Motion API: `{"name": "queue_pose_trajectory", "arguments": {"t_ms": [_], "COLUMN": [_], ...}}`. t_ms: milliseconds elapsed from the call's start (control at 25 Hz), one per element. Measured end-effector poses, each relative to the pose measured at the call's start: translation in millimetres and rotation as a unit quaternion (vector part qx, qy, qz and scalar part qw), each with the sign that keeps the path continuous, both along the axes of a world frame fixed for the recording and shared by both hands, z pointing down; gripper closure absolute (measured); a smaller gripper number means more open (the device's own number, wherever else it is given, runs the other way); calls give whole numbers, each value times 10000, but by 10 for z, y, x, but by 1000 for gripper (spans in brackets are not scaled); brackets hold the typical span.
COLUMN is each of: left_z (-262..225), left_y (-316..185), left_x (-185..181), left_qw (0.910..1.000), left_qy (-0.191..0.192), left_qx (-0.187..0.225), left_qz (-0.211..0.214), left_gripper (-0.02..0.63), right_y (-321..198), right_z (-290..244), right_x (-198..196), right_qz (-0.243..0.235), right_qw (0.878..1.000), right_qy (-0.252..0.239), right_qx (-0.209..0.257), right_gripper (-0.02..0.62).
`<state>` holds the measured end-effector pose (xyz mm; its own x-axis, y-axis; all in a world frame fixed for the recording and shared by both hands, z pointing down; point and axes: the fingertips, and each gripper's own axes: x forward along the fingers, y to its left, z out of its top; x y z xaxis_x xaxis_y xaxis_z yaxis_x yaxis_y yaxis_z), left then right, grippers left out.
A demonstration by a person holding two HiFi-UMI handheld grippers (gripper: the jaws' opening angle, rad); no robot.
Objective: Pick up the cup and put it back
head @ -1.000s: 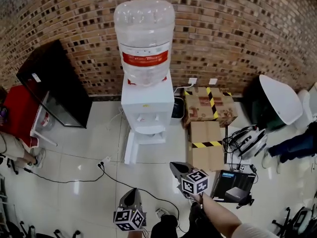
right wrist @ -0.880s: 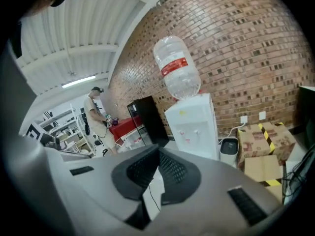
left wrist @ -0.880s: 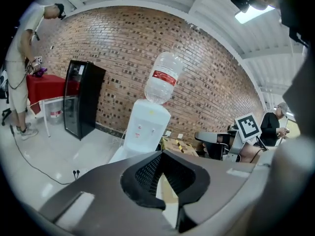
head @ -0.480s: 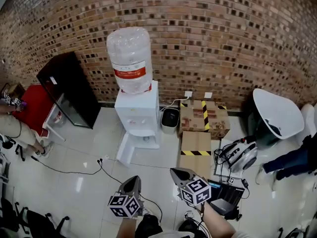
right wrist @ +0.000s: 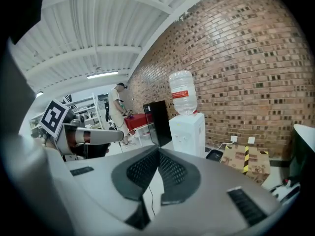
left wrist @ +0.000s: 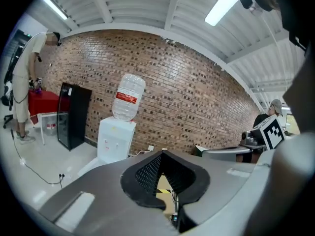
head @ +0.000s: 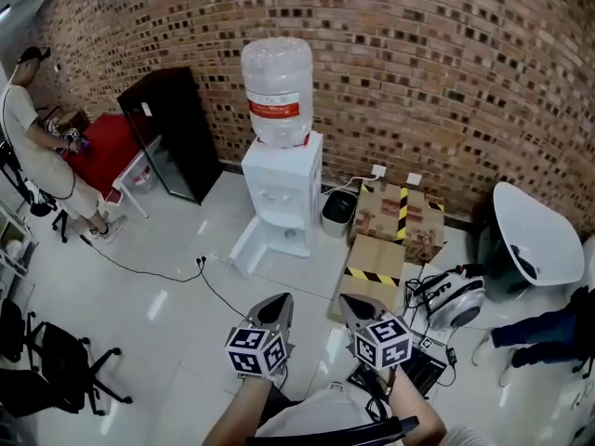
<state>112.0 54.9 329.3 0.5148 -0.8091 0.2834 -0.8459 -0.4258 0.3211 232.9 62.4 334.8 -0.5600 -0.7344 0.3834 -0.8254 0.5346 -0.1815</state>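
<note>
left gripper point(head: 277, 303) fingers together, empty | right gripper point(head: 351, 303) same | since a second ago: both raised, dispenser point(head: 282, 193) farther off | cup: in no view | I judge pickup not begun; must find cup first

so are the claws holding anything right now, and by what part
Nothing is held. The left claw and the right claw are both shut with nothing between them.
</note>
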Motion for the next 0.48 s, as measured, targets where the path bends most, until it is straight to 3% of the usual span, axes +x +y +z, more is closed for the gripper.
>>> {"name": "queue_pose_trajectory", "arguments": {"t_ms": [480], "left_z": [-137], "left_y": [109], "left_x": [-387], "left_qw": [9999], "left_qy": [101], "left_qx": [98], "left_qz": [97], "left_gripper": [603], "right_y": [81], "right_z": [-128], "right_x": [-478], "right_qz": [143], "right_qw": [9998], "right_qy": [68], "right_qx": [121], "right_gripper": [584]}}
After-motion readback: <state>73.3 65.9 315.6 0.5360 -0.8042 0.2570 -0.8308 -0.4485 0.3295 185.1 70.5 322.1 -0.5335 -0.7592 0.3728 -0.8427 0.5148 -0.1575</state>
